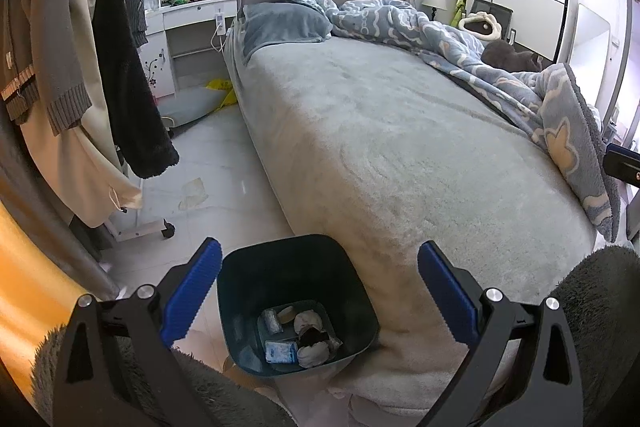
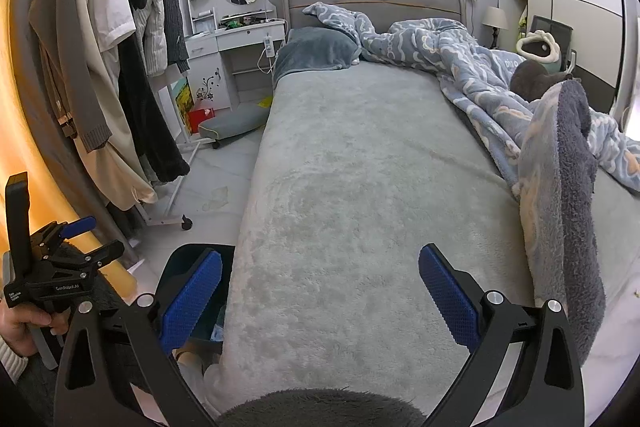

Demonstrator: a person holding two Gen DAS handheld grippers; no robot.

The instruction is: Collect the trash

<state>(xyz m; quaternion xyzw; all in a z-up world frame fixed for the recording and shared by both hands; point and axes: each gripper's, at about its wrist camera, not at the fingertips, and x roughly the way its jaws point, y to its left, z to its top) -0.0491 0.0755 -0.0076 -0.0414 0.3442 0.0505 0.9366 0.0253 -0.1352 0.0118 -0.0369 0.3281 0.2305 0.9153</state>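
From the left wrist, your left gripper [image 1: 320, 291] hangs with its jaws spread wide and nothing between them, right above the dark bin [image 1: 298, 303] that stands on the floor against the foot of the bed [image 1: 380, 147]. In the bin lie crumpled tissues [image 1: 310, 349] and a small blue packet [image 1: 280, 351]: light, soft stuff that crushes easily. A flat scrap of paper [image 1: 194, 191] lies on the tiles near the clothes rack [image 1: 80, 67]; it looks thin and limp, so pinch a raised edge, not the flat middle.

From the right wrist, your right gripper [image 2: 320, 291] is equally wide and empty over the bed, with the bin's rim [image 2: 188, 251] just beside its left finger.
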